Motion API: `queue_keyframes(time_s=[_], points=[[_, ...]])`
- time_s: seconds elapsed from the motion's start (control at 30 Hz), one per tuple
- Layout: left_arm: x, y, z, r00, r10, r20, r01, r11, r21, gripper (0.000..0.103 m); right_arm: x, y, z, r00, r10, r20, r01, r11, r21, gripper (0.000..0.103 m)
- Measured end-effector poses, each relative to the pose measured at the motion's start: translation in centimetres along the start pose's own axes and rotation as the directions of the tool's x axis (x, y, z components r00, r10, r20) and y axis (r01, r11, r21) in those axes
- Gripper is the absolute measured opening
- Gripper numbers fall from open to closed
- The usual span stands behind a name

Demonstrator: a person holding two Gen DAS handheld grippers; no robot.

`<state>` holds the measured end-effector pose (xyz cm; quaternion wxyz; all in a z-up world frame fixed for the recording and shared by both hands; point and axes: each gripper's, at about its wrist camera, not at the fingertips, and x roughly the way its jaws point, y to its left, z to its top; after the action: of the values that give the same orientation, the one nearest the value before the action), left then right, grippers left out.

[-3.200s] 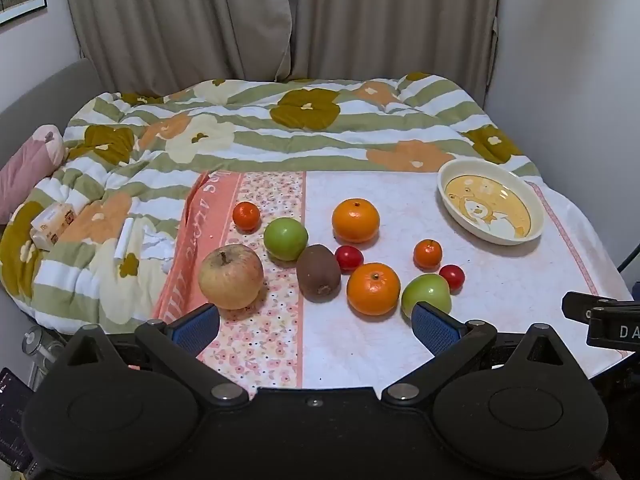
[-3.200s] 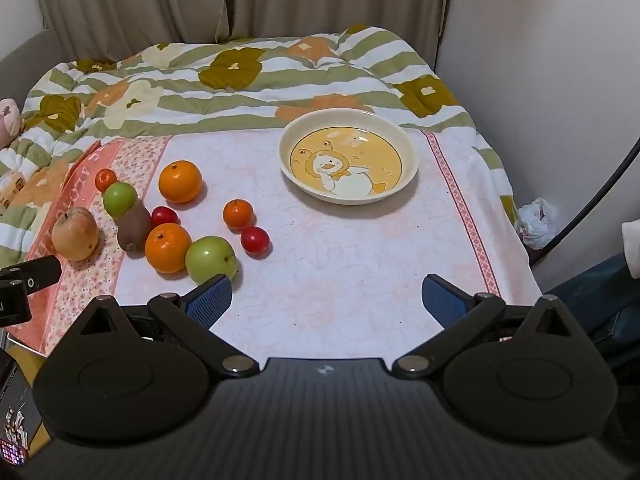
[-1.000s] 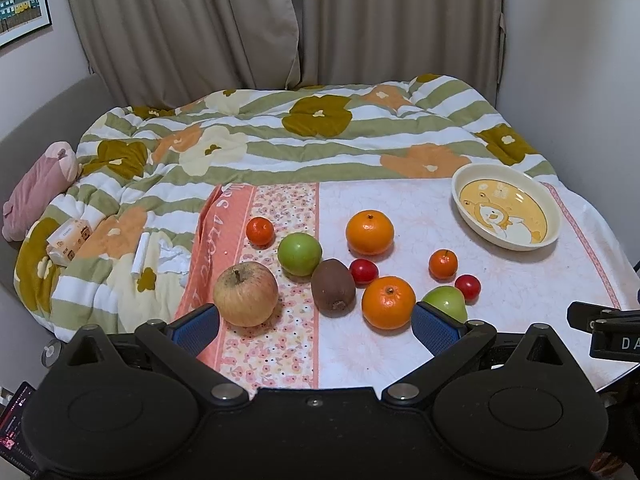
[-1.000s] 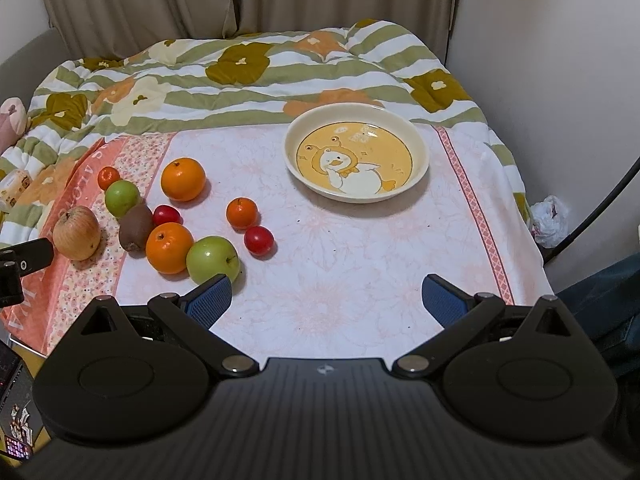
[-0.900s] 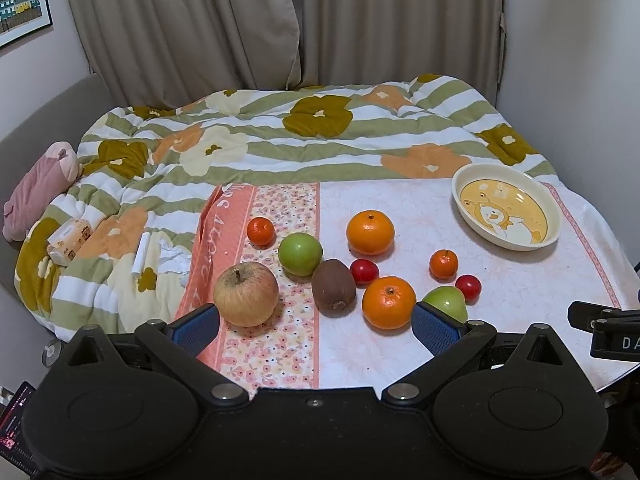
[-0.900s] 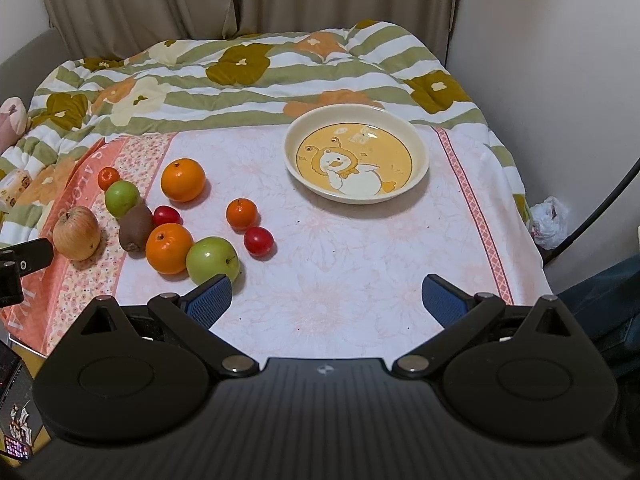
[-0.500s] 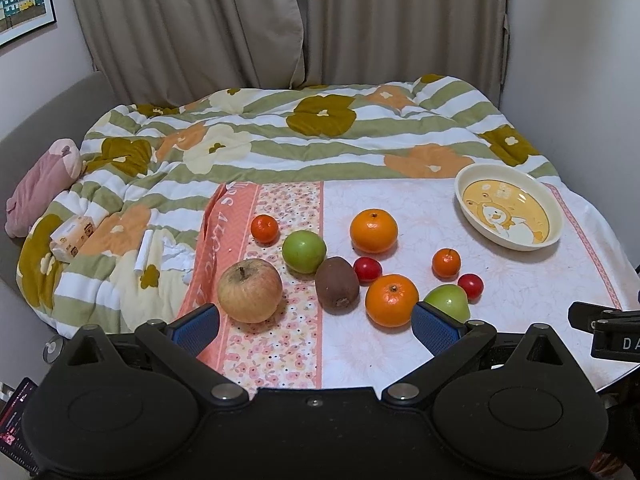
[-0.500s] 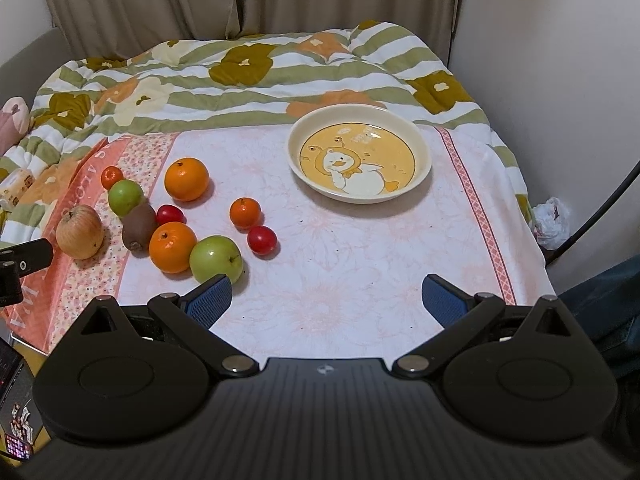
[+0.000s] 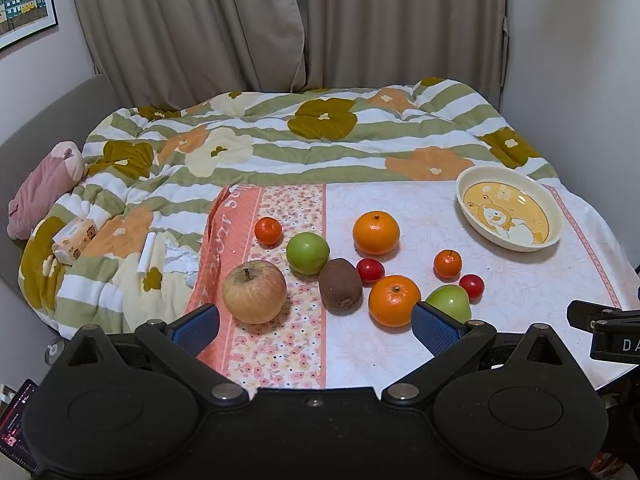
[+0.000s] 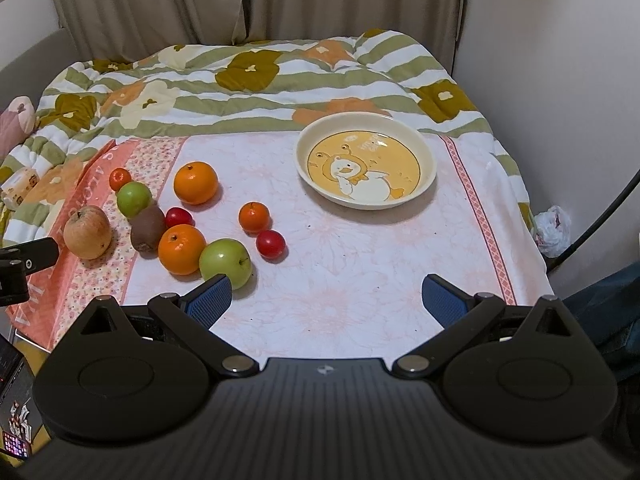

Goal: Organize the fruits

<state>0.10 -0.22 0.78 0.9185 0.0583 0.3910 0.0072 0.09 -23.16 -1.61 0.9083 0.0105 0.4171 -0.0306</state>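
Plainly, both tools hang above the near edge of the table, spread wide and holding nothing: the left gripper [image 9: 315, 325] brackets the near fruit, the right gripper [image 10: 326, 298] sits over bare cloth.

Most open room lies on the right half of the tablecloth [image 10: 360, 264], between the fruit cluster and the bowl [image 10: 428, 172], which stands near the far right corner with its cartoon print showing. The cloth's pink border runs close to the right edge, where the table drops off beside the wall.

Fruit is gathered on the left. A russet apple [image 9: 254, 292] sits nearest the left edge on the floral strip, with a kiwi [image 9: 340, 286] beside it. A green apple [image 9: 307, 253] touches the kiwi's far side, and a small mandarin [image 9: 268, 231] lies beyond. A large orange [image 9: 376, 233] stands apart at the back. A near orange [image 10: 181, 249] touches a second green apple [image 10: 225, 262], which the left tool's right finger partly covers in its own view. Two red tomatoes [image 10: 271, 243] and another mandarin [image 10: 254, 217] lie between.

Behind the table a flowered quilt [image 9: 280, 136] meets grey curtains [image 9: 280, 20]. A pink bundle [image 9: 44, 188] at far left may be a soft toy.
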Motion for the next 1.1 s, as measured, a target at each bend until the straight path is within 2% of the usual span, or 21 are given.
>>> queue_keyframes(time_s=[0.13,0.4,0.67,0.77,0.87,0.97,1.1], points=[[-0.4,0.5,0.1,1.000,-0.014,0.006,0.014,1.000,0.000,0.103,-0.1,0.7,0.2,1.000,-0.007,0.008,0.008,1.000,-0.028,0.103],[0.0,1.3,0.4,1.000,-0.022,0.017,0.021,0.999,0.038,0.103,0.0,3.1,0.9,0.999,0.047,0.019,-0.046,0.997,-0.057,0.103],[2.7,1.7,0.4,0.990,-0.128,0.055,0.117,0.979,0.170,0.103,2.4,4.7,0.7,0.993,0.115,0.015,-0.114,0.990,-0.083,0.103],[4.4,1.6,0.3,0.983,-0.177,0.052,0.160,0.957,0.242,0.103,3.9,4.9,0.5,0.994,0.114,0.000,-0.113,0.989,-0.090,0.103],[6.1,1.3,0.0,0.970,-0.239,0.046,0.212,0.923,0.321,0.101,5.6,5.1,0.2,0.993,0.115,-0.013,-0.116,0.990,-0.078,0.103],[7.8,0.7,-0.4,0.954,-0.298,0.032,0.260,0.877,0.403,0.096,6.8,5.3,-0.1,0.993,0.113,-0.017,-0.114,0.991,-0.066,0.103],[10.0,-0.2,-0.7,0.929,-0.371,0.002,0.324,0.813,0.483,0.094,8.6,5.6,-0.5,0.994,0.106,-0.024,-0.107,0.993,-0.055,0.103]])
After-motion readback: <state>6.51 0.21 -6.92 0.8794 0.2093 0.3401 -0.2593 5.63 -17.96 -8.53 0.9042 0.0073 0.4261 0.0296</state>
